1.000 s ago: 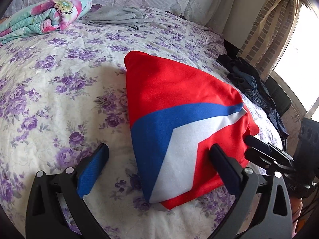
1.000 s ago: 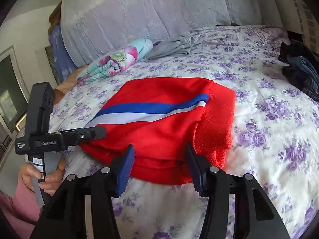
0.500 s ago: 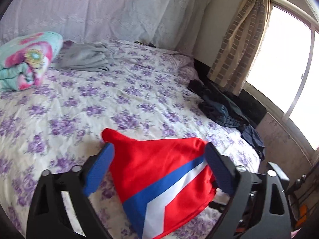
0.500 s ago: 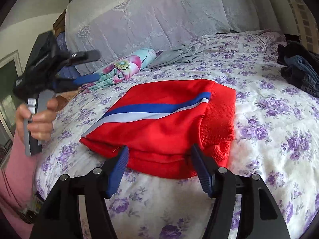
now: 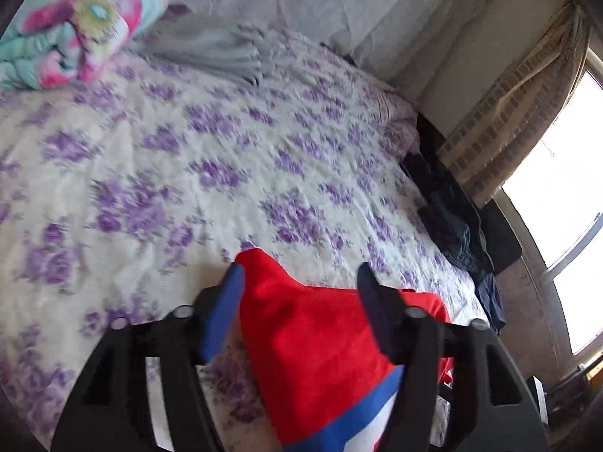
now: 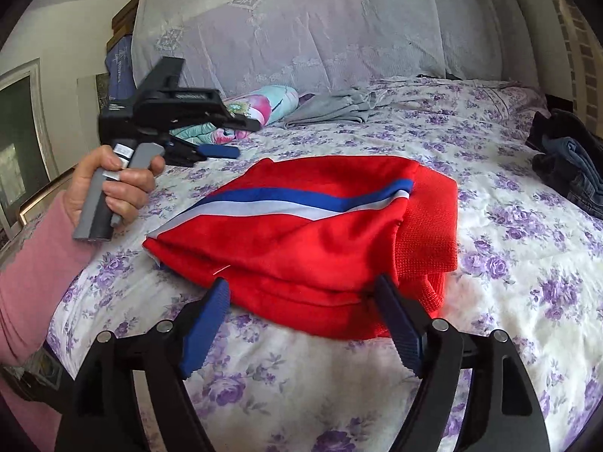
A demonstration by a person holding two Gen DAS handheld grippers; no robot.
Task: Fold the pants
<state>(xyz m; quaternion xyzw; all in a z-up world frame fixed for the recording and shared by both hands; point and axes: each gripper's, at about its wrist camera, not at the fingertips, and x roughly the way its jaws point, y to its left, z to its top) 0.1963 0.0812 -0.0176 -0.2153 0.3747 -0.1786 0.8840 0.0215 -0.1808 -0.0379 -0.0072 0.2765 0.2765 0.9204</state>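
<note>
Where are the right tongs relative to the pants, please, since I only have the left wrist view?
Observer: The right tongs sit at the near edge of the folded red pants; their jaws have just been opening and grip nothing.
Operator: Are my left tongs clear of the cloth?
Observer: Yes. The left tongs hang above the bed beside the pants, touching nothing; the jaws are open, though they have just been narrowing.
Operator: Is the fold tidy?
Observer: The layers are stacked, with the ribbed waistband showing at the right end.
</note>
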